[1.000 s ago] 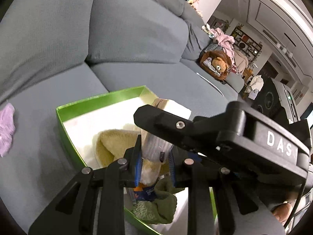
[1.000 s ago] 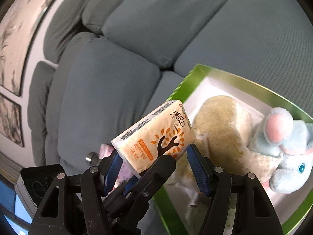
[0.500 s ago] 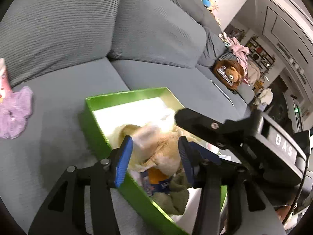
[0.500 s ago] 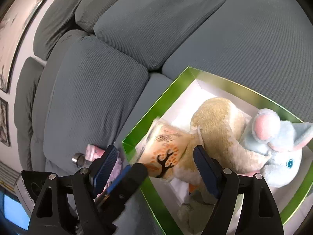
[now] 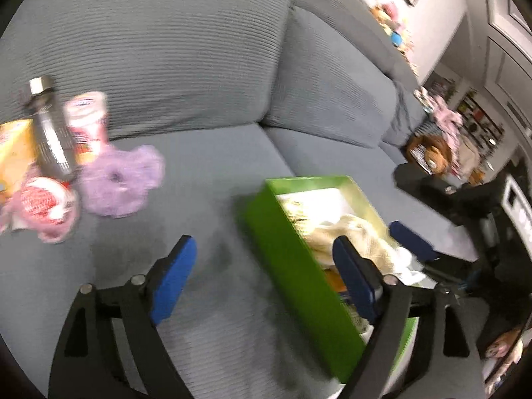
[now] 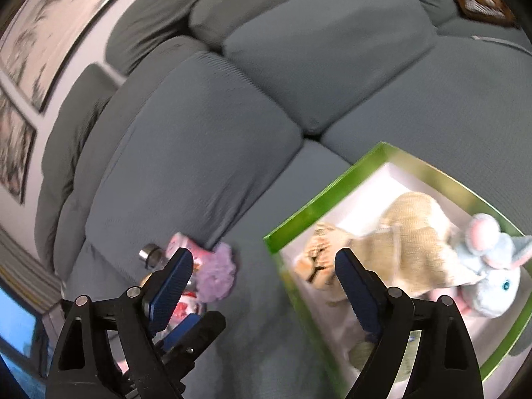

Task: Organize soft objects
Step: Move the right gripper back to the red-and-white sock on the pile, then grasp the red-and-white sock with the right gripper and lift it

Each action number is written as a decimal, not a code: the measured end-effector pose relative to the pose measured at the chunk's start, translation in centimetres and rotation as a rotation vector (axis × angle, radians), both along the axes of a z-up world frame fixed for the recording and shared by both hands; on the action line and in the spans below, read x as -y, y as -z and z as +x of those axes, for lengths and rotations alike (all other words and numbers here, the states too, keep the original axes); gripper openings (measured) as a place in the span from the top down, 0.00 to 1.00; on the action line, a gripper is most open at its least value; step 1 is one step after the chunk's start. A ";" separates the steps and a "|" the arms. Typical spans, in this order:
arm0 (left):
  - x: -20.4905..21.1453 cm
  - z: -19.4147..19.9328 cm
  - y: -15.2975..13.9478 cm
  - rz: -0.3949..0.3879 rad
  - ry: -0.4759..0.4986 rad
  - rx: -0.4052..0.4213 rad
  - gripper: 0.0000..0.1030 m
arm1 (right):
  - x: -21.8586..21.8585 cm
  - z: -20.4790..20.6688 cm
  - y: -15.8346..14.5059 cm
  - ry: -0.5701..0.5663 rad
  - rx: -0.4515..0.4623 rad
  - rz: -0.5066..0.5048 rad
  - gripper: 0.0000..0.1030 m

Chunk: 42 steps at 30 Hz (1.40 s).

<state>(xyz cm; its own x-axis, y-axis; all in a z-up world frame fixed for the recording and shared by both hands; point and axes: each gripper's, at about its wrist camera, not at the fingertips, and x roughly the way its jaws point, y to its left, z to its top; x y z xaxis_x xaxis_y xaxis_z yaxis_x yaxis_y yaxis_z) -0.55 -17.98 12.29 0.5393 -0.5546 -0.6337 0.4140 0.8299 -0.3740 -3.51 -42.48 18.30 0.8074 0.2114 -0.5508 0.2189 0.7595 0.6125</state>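
Both hand-held grippers, left and right, were opening with nothing between their fingers, above a grey sofa where a green box held a tissue pack and plush toys.

- Grey sofa: carries everything.
- Green box: on seat, right.
- Purple scrunchie, metal bottle, pink-white packets: clustered far left against the backrest.

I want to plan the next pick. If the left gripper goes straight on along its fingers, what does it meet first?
Probably the bare sofa seat. The left gripper, jaws opening and empty, points down at the cushion between the purple scrunchie and the green box. Depth is unclear in this blurred view.
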 end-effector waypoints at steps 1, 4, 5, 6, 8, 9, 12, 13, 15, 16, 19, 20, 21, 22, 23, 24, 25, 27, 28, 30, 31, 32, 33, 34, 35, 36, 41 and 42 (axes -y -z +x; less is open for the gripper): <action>-0.7 -0.2 0.1 0.011 -0.016 0.000 0.19 | -0.7 0.2 -0.1 -0.018 0.003 -0.009 0.14; -3.4 -0.4 0.5 0.038 -0.063 -0.019 0.19 | -2.9 0.9 -0.7 -0.083 0.009 -0.047 0.14; -4.8 -0.5 0.6 0.042 -0.093 -0.029 0.19 | -3.7 1.1 -0.8 -0.103 0.012 -0.062 0.14; -5.8 -0.5 0.7 0.042 -0.123 -0.037 0.19 | -4.6 1.3 -1.0 -0.122 0.015 -0.078 0.14; -9.1 -0.8 1.2 0.030 -0.199 -0.051 0.19 | -6.9 2.0 -1.2 -0.167 0.024 -0.107 0.14; -10.4 -0.8 1.5 0.035 -0.229 -0.055 0.18 | -7.9 2.3 -1.2 -0.187 0.026 -0.115 0.14; -16.0 -1.0 3.0 0.095 -0.391 -0.052 0.18 | -11.6 3.6 -0.4 -0.245 0.027 -0.117 0.14; -17.3 -1.0 3.5 0.107 -0.430 -0.048 0.18 | -13.1 4.2 0.0 -0.269 0.027 -0.116 0.14; -20.7 -0.6 5.0 0.132 -0.511 -0.064 0.19 | -15.5 5.3 1.0 -0.325 0.020 -0.119 0.14; -21.9 -0.4 5.6 0.125 -0.538 -0.084 0.19 | -16.9 6.0 1.6 -0.355 0.009 -0.127 0.14; -25.1 0.2 6.9 0.108 -0.638 -0.137 0.19 | -20.4 8.5 3.6 -0.411 -0.038 -0.165 0.14; -25.9 0.1 7.0 0.089 -0.661 -0.137 0.19 | -21.3 9.4 4.4 -0.428 -0.067 -0.175 0.14; -26.5 0.2 7.0 0.063 -0.671 -0.140 0.19 | -21.9 10.0 5.1 -0.438 -0.089 -0.178 0.15; -26.9 0.3 7.0 0.051 -0.670 -0.147 0.19 | -22.6 10.9 6.0 -0.447 -0.114 -0.176 0.16; -27.1 0.3 7.0 0.044 -0.668 -0.150 0.19 | -22.9 11.5 6.6 -0.450 -0.126 -0.169 0.17; -27.3 0.3 6.9 0.043 -0.671 -0.146 0.19 | -23.5 12.5 7.3 -0.456 -0.143 -0.158 0.17; -27.5 0.5 6.7 0.049 -0.678 -0.141 0.19 | -23.9 13.3 7.7 -0.461 -0.158 -0.147 0.18; -27.7 0.4 6.6 0.062 -0.685 -0.123 0.19 | -24.9 14.9 8.5 -0.481 -0.172 -0.111 0.18; -27.6 0.3 6.5 0.068 -0.685 -0.120 0.19 | -25.4 15.8 8.8 -0.488 -0.172 -0.098 0.18; -27.8 0.4 6.7 0.071 -0.688 -0.130 0.19 | -26.2 17.1 9.5 -0.476 -0.199 -0.108 0.18; -27.8 0.5 6.9 0.068 -0.686 -0.142 0.19 | -26.6 17.4 9.8 -0.480 -0.209 -0.107 0.18; -27.8 0.5 7.1 0.060 -0.683 -0.150 0.19 | -26.9 17.7 10.0 -0.493 -0.211 -0.097 0.19; -27.8 0.6 7.2 0.052 -0.677 -0.158 0.19 | -27.2 17.9 10.1 -0.504 -0.208 -0.087 0.21; -27.8 0.7 7.3 0.049 -0.672 -0.162 0.19 | -27.5 18.0 10.3 -0.512 -0.214 -0.091 0.22; -27.7 0.7 7.4 0.050 -0.665 -0.163 0.19 | -27.7 18.1 10.5 -0.504 -0.224 -0.112 0.22; -27.6 0.7 7.3 0.053 -0.660 -0.160 0.19 | -27.9 18.2 10.8 -0.488 -0.233 -0.145 0.22; -27.0 0.6 7.5 0.067 -0.649 -0.159 0.19 | -27.8 18.6 11.9 -0.506 -0.259 -0.118 0.39; -27.0 0.6 7.6 0.068 -0.648 -0.161 0.19 | -27.6 18.3 11.7 -0.497 -0.245 -0.116 0.41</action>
